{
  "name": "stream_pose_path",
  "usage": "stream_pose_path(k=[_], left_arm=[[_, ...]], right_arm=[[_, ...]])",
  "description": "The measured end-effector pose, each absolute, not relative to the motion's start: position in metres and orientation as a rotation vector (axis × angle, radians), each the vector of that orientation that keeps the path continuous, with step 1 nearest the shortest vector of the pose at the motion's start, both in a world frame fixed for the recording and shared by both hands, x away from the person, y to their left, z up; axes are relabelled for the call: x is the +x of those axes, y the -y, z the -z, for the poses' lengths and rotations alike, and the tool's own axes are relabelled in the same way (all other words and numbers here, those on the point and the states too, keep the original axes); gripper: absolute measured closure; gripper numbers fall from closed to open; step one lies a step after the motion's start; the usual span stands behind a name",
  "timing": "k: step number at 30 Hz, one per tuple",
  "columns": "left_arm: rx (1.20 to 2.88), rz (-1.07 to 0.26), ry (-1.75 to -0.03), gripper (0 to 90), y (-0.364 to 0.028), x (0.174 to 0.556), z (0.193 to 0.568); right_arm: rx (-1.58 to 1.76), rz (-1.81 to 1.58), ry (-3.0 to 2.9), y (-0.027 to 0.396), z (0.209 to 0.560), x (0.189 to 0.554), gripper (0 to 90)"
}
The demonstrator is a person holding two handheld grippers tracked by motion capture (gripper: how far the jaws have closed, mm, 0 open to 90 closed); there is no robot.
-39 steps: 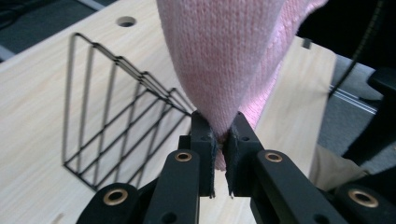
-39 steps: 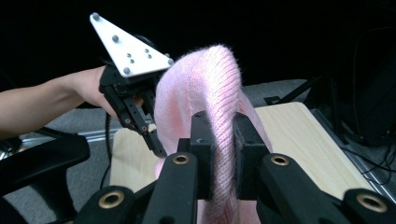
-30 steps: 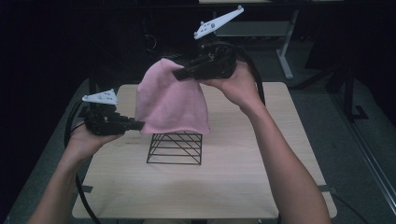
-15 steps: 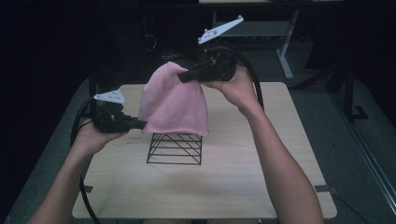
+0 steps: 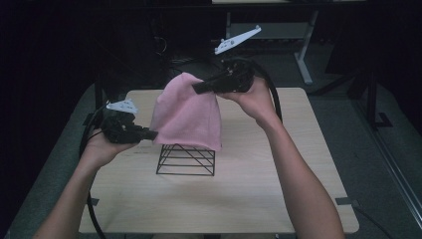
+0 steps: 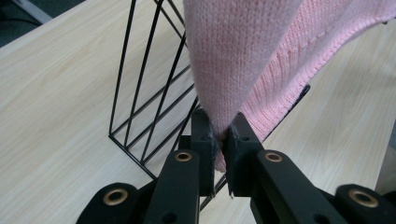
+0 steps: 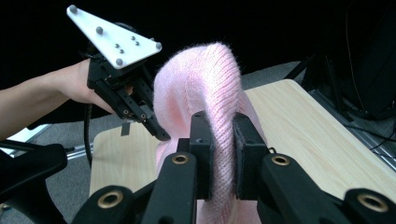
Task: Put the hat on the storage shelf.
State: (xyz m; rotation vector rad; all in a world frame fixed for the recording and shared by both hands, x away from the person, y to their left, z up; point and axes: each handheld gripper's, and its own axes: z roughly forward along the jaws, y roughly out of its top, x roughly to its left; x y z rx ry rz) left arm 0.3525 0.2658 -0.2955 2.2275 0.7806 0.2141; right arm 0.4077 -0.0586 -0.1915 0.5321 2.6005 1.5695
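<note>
A pink knitted cloth (image 5: 186, 117) hangs in the air over a black wire rack (image 5: 186, 160) on the wooden table (image 5: 249, 189). My right gripper (image 5: 196, 88) holds its top, shut on a fold of the knit (image 7: 219, 135). My left gripper (image 5: 152, 134) is shut on the cloth's lower left edge (image 6: 219, 126), level with the rack's top. The rack's slanted wires (image 6: 144, 93) stand just behind the left jaws. In the right gripper view the left gripper (image 7: 161, 135) shows beyond the cloth, with its white plate above.
Past the table's far edge stand dark desk legs and a grey frame (image 5: 303, 59). Black cables (image 5: 89, 129) trail from both grippers. Bare tabletop lies in front of the rack and to its right.
Both grippers have carried the cloth a little to the right and down. Its lower edge now hangs nearer the rack's top.
</note>
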Motion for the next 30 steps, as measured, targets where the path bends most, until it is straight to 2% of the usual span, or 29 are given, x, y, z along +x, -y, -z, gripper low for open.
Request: stream_pose_path(k=[30], left_arm=[[2.262,-0.214,-0.805,83.3,-0.274,0.34,0.329]], right_arm=[[0.525,-1.591,-2.688,0.041,0.223,0.396,78.9]])
